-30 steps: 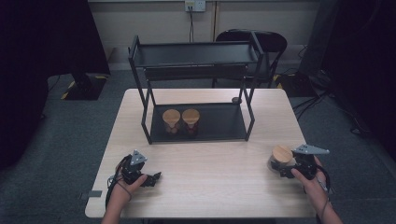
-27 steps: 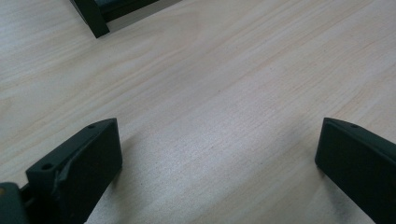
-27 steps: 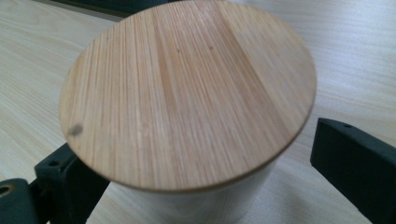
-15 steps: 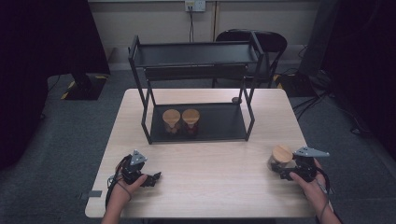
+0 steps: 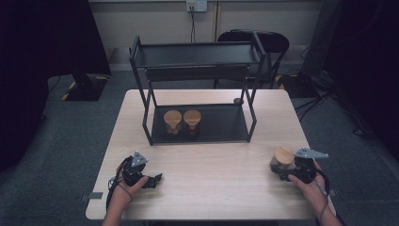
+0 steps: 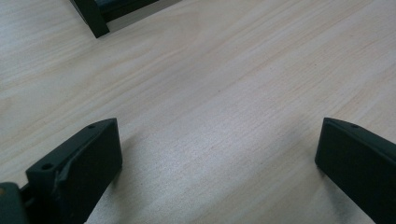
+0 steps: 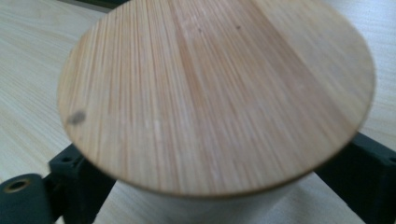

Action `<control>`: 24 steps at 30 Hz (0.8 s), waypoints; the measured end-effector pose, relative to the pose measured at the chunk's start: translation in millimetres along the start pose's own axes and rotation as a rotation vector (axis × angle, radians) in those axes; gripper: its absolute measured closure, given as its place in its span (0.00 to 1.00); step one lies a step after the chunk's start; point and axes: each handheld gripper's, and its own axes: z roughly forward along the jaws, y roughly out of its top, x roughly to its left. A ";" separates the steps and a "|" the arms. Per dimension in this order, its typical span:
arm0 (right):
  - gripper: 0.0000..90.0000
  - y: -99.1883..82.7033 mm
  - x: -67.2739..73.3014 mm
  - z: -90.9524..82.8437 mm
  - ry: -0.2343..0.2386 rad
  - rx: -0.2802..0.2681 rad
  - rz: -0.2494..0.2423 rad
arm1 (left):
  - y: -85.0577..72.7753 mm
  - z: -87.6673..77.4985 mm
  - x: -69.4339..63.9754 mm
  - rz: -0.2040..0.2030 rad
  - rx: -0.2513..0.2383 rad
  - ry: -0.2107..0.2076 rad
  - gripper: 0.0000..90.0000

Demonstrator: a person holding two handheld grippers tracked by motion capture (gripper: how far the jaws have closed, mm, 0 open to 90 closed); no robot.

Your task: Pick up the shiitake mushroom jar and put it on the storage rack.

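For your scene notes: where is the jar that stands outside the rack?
In the high view, the jar stands near the table's right front edge, between the right gripper's jaws.

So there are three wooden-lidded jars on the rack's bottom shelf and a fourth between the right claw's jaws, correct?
Not quite: the bottom shelf holds two wooden-lidded jars, not three, as the high view shows. A further jar does sit between the right claw jaws, which have just been closing around it.
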 end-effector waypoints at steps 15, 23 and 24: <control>0.26 1.4 1.5 4.0 0.017 -0.037 -0.011 | 0.0 0.0 0.0 0.000 0.000 0.000 0.00; 0.27 1.9 1.8 3.6 0.010 -0.035 -0.035 | 0.0 0.0 0.0 0.000 0.000 0.000 0.00; 0.27 1.9 1.9 3.5 0.009 -0.034 -0.037 | 0.0 0.0 0.0 0.000 0.000 0.000 0.00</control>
